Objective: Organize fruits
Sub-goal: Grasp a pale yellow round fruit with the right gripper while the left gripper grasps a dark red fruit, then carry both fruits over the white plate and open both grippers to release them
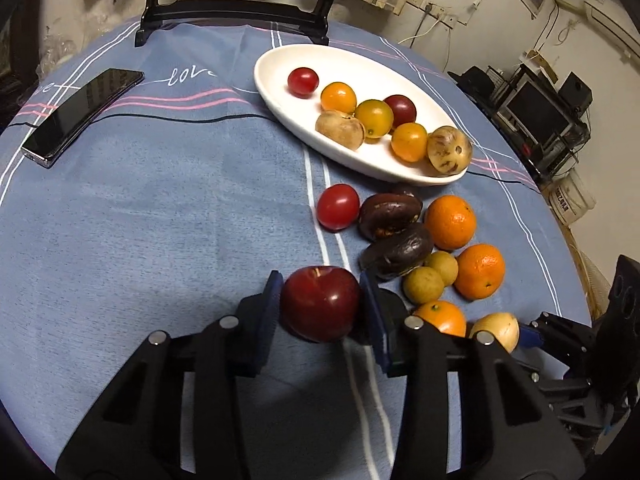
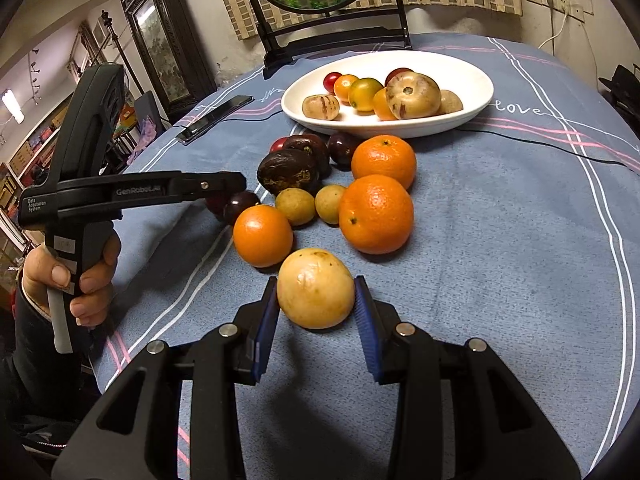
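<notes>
Left wrist view, left hand-held gripper (image 1: 320,304) clamped on glossy dark-red plum (image 1: 320,304), right hand-held gripper (image 2: 316,300) clamped on pale yellow fruit (image 2: 315,288)

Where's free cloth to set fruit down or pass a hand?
Bare cloth between the phone and the loose fruit pile, left of the white stripes. Also right of the oranges toward the table edge. Crowded between the plate and both grippers.

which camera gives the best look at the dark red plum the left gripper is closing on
The left wrist view. The dark red plum sits whole between the left gripper's blue pads. In the right wrist view, that gripper crosses in front, so only a dark sliver of plum shows.
</notes>
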Tool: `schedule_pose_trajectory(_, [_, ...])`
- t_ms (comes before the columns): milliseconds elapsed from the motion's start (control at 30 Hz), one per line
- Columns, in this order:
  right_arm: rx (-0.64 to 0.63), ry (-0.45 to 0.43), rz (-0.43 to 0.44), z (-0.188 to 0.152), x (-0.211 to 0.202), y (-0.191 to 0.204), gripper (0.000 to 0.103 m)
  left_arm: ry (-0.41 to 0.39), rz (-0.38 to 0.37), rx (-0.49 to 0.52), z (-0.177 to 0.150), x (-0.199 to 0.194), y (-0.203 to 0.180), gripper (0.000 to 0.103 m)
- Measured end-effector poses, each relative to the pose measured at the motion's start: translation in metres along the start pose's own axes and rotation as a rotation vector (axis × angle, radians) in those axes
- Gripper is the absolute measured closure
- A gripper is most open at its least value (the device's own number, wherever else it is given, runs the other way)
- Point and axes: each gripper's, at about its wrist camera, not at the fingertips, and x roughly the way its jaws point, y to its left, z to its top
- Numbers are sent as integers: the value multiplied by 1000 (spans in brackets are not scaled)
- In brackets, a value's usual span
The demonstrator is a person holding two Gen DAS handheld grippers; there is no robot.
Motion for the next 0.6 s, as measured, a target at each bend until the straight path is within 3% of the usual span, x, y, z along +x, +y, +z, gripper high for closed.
schedule_pose_trajectory(100, [-1, 1, 2, 0, 0, 0, 64, 20, -5, -25, 2, 2, 7, 62])
schedule_pose_trajectory(300, [2, 1, 0, 0, 1, 0, 64, -8, 97, 3, 3, 9, -5, 60])
schedule_pose_trajectory(600, [5, -12, 5, 0, -3, -1, 64, -26, 143, -2, 0, -5, -2, 63])
